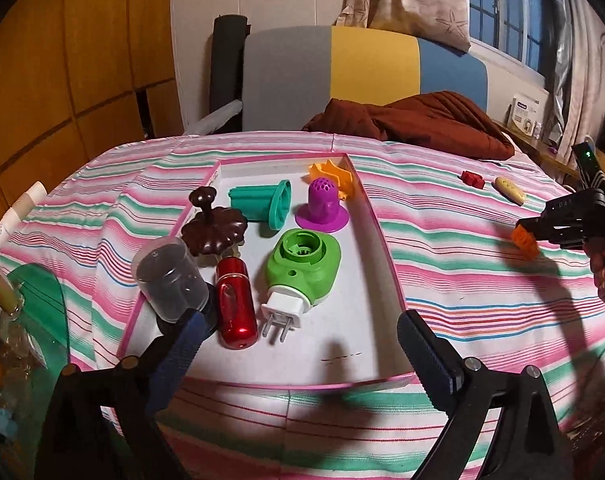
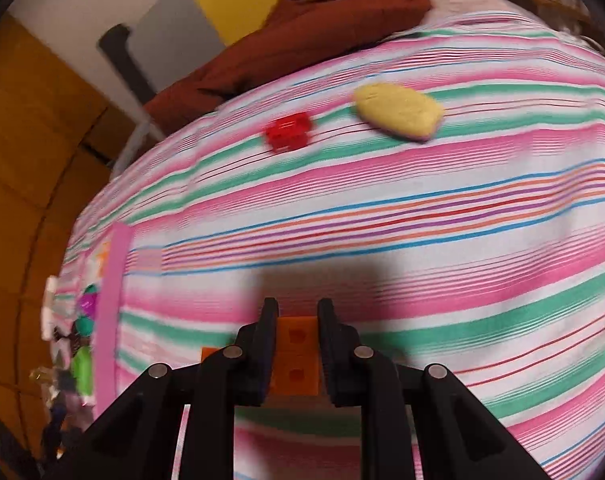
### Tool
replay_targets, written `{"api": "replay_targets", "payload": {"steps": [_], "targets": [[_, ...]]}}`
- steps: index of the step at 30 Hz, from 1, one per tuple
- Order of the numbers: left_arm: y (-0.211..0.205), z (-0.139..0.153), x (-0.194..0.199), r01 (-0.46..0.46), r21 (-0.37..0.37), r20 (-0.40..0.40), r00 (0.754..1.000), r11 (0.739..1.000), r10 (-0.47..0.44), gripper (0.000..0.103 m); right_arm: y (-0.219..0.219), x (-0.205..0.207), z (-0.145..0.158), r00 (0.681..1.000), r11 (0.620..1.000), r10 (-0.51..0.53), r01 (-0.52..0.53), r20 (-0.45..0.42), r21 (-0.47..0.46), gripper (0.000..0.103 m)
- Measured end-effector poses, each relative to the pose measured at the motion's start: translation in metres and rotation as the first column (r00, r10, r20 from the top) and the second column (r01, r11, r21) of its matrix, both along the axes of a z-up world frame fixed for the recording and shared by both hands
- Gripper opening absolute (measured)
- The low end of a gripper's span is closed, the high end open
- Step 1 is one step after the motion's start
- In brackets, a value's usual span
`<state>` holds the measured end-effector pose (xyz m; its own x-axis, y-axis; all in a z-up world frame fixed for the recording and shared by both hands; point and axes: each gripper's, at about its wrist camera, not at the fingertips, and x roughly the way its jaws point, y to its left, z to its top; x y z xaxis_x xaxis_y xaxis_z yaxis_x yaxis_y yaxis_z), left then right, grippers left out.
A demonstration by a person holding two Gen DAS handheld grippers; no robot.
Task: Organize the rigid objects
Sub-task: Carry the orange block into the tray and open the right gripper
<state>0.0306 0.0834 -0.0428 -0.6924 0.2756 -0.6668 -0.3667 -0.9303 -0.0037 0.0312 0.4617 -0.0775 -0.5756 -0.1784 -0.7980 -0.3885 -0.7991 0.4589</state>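
The striped bed (image 1: 482, 280) carries a pink-rimmed tray (image 1: 366, 216) collecting sorted items. Over its near edge the left tongs (image 1: 298, 344) gape empty, ready. The right tongs (image 2: 297, 334) clamp an orange block (image 2: 295, 356), probably tray-bound; a yellow piece (image 2: 398, 114) and red block (image 2: 288, 132) lie loose on the bed.

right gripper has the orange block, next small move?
Probably carry it left toward the pink-rimmed tray: the right gripper is shut on the orange block, other sorted items already lie in the tray, and the left gripper hangs open there.
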Motion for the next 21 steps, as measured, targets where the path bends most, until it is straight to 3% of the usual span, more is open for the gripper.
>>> {"api": "replay_targets", "payload": {"steps": [4, 10, 15, 21], "targets": [[-0.005, 0.002, 0.004, 0.002, 0.013, 0.003, 1.0, 1.0, -0.002, 0.098, -0.038, -0.006, 0.011, 0.99, 0.992, 0.125, -0.125, -0.057, 0.019, 0.019], [-0.02, 0.004, 0.005, -0.021, 0.021, -0.001, 1.0, 1.0, 0.021, 0.098, -0.102, -0.003, 0.031, 0.947, 0.959, 0.283, -0.275, -0.151, 0.074, 0.018], [-0.036, 0.005, 0.003, -0.059, 0.05, 0.006, 0.998, 0.997, 0.059, 0.098, -0.136, -0.004, 0.039, 0.933, 0.941, 0.33, -0.313, -0.143, 0.126, 0.012], [-0.049, 0.005, 0.003, -0.086, 0.067, 0.006, 0.996, 0.994, 0.086, 0.098, -0.14, -0.008, 0.048, 0.941, 0.949, 0.306, -0.288, -0.147, 0.127, 0.01]]}}
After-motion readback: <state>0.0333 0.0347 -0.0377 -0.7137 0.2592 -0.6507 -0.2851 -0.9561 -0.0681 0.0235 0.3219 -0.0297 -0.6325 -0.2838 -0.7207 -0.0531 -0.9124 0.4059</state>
